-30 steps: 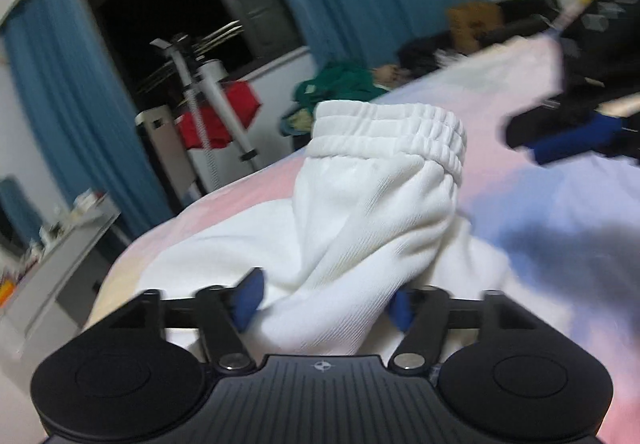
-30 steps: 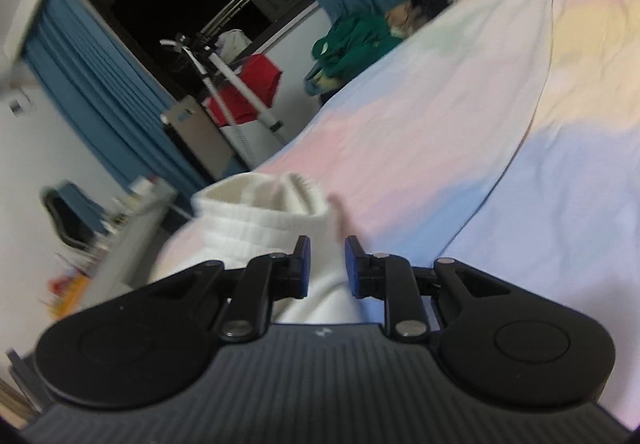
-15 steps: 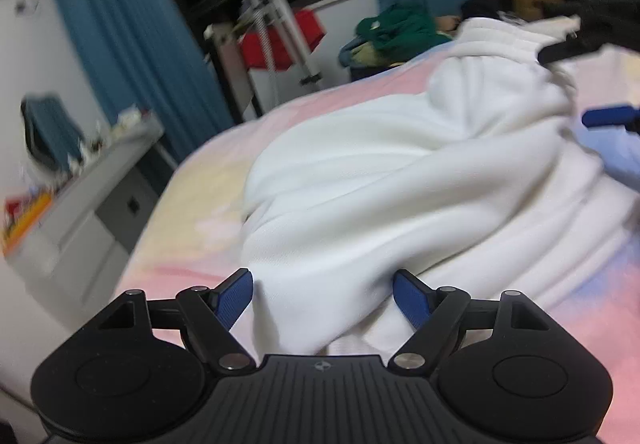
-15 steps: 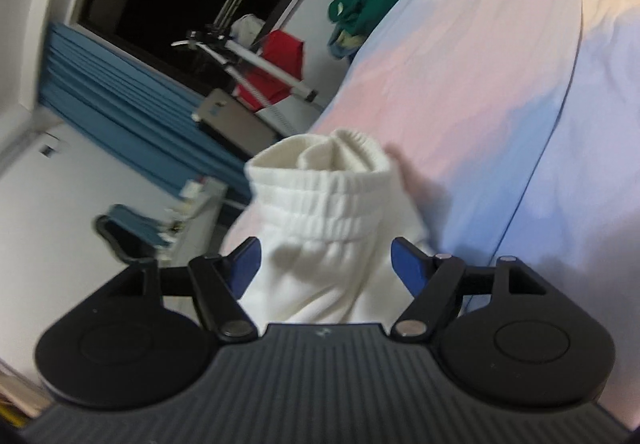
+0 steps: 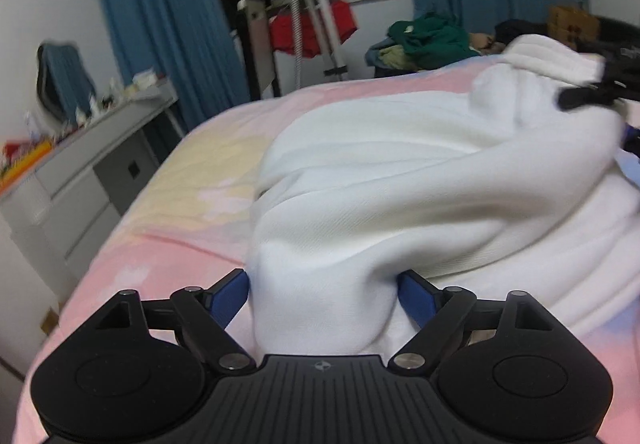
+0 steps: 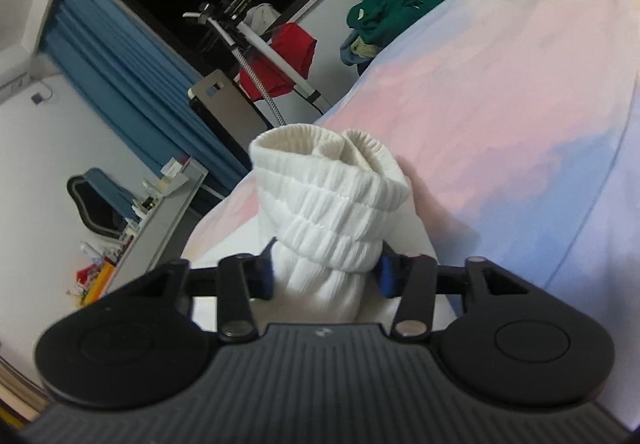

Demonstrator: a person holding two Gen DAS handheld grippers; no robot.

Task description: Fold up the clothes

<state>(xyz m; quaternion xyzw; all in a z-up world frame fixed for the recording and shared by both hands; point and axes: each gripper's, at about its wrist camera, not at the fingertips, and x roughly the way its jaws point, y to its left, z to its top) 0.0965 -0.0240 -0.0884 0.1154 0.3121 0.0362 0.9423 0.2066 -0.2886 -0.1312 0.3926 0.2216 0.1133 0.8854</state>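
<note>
A white garment (image 5: pixel 420 180) with a ribbed elastic waistband lies bunched on a pastel bed sheet (image 5: pixel 188 212). My left gripper (image 5: pixel 324 294) has its blue-padded jaws wide apart, with a fold of the white cloth between them and the pads touching its sides. My right gripper (image 6: pixel 326 274) has its jaws partly closed on the bunched waistband (image 6: pixel 332 196), with the blue pads pressing both sides. In the left wrist view the right gripper (image 5: pixel 600 92) shows at the far right, at the raised waistband end.
A grey desk (image 5: pixel 80 148) with small items stands left of the bed. A clothes rack with a red garment (image 5: pixel 312 28) and a pile of green clothes (image 5: pixel 432 40) stand behind the bed, in front of blue curtains (image 5: pixel 160 24).
My right gripper opened, then moved onto the waistband and narrowed around it. My left gripper swung left along the garment, and a fold now fills its open jaws.
</note>
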